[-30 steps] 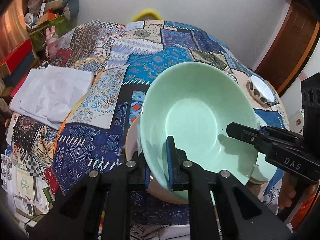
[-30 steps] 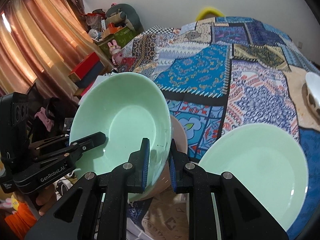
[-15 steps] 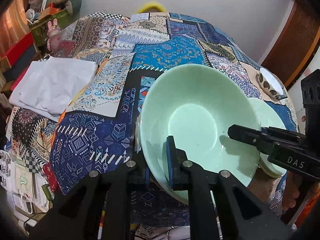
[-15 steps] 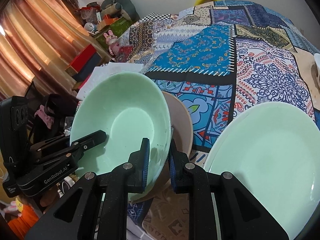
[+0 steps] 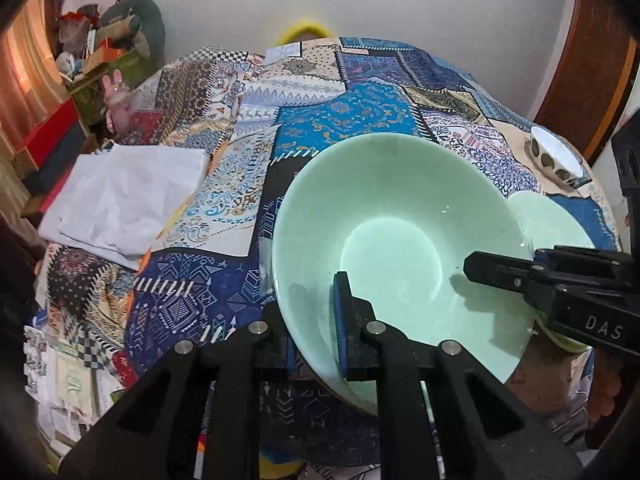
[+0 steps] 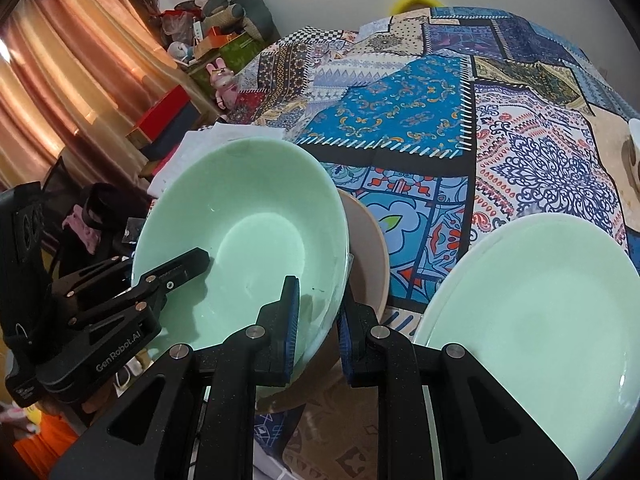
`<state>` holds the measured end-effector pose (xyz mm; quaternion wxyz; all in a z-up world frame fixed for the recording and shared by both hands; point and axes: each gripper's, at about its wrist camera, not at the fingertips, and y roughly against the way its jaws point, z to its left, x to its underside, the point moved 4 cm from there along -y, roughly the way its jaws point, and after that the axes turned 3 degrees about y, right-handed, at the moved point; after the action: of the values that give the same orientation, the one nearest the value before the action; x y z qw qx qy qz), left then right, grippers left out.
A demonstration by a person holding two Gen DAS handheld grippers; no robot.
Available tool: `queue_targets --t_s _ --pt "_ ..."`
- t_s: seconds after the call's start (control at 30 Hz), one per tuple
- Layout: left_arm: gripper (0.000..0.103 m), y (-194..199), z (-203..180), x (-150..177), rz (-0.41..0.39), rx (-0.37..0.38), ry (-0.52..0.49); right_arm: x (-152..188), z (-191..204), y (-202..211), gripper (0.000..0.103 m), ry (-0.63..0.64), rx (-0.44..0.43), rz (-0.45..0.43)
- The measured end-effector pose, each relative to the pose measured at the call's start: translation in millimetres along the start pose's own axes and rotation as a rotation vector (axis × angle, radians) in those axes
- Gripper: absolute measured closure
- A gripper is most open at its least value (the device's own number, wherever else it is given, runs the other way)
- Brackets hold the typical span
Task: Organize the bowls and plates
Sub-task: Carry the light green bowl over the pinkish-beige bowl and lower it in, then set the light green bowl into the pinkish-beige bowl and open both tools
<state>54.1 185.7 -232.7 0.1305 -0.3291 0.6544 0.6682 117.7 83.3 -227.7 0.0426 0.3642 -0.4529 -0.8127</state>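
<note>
bowl (image 5: 396, 240) first: the pale green one is tilted over the near edge of the table, and you hold it from two sides. your left gripper (image 5: 316, 336) is clamped on its near rim, one blue pad inside the bowl and the other finger outside under the rim. your right gripper (image 6: 318, 332) pinches the rim on the opposite side in the same way, one pad on the inner wall and one outside. in the left wrist view the right gripper reaches in from the right with a finger lying inside the bowl. a beige plate (image 6: 368, 248) sits right behind and under the bowl, touching or nearly touching it; you cannot tell which. a pale green plate (image 6: 532, 320) lies flat on the patchwork tablecloth (image 6: 420, 128) just to the right of the bowl. a small white bowl with dark spots (image 5: 554, 158) stands further back near the right edge of the table. a folded white cloth (image 5: 120, 204) rests on the left side of the table, well apart from the dishes
</note>
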Motion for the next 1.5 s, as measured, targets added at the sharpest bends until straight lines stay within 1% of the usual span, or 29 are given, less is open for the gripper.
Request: queue_targets --t_s 0.1,0.2,0.3,0.33,0.37,0.43,0.6,0.73,0.77,0.93,0.97,1.0,1.03,1.07,1.1,1.23,1.33,1.43,1.5 --pt "0.088 1 -3 3 -0.01 -0.021 -0.037 0 1 -3 0.087 0.019 0.013 0.008" --pt "0.088 0 -3 2 -0.004 -0.031 -0.044 -1 1 -3 0.087 0.034 0.023 0.007" --pt "0.087 -4 -3 0 0.006 -0.018 -0.041 -3 -1 -2 0.086 0.038 0.027 0.011" --pt "0.087 -5 -4 0 0.014 -0.01 -0.041 -4 -2 -1 0.084 0.035 0.026 0.013" --pt "0.086 -8 -5 2 0.027 0.0 -0.04 -4 -3 0 0.084 0.031 0.023 0.014" --pt "0.083 -11 -6 4 0.042 0.009 -0.042 -5 -5 1 0.084 0.031 0.038 0.023" --pt "0.082 -11 -9 5 0.028 0.0 -0.045 -5 -8 1 0.084 0.022 0.035 0.035" --pt "0.082 -12 -10 6 0.029 -0.008 -0.051 -7 -5 5 0.083 0.039 0.069 0.014" --pt "0.082 -13 -11 6 0.029 -0.01 -0.054 -8 -5 7 0.081 0.049 0.077 0.004" --pt "0.082 -15 -17 6 0.031 -0.032 -0.092 -7 -9 12 0.079 0.035 0.065 -0.013" --pt "0.08 -17 -19 7 0.04 -0.041 -0.105 -7 -11 15 0.073 0.031 0.084 -0.024" --pt "0.075 -18 -20 7 0.044 -0.028 -0.104 -8 -11 18 0.073 0.033 0.094 -0.037" --pt "0.072 -18 -22 6 0.042 -0.032 -0.106 -9 -11 25 0.069 0.04 0.099 -0.069" --pt "0.071 -18 -24 6 0.04 -0.036 -0.113 -9 -10 30 0.062 0.049 0.099 -0.088" --pt "0.069 -17 -25 5 0.041 -0.038 -0.119 -9 -9 33 0.059 0.054 0.103 -0.095" --pt "0.061 -17 -29 4 0.056 -0.032 -0.111 -9 -10 40 0.058 0.074 0.122 -0.108" --pt "0.052 -13 -31 3 0.082 0.006 -0.094 -6 -17 46 0.058 0.061 0.119 -0.112" --pt "0.052 -10 -31 0 0.103 0.014 -0.074 -3 -26 51 0.058 0.036 0.112 -0.114" --pt "0.052 -8 -30 -2 0.113 0.012 -0.061 -1 -32 55 0.058 0.029 0.123 -0.122"
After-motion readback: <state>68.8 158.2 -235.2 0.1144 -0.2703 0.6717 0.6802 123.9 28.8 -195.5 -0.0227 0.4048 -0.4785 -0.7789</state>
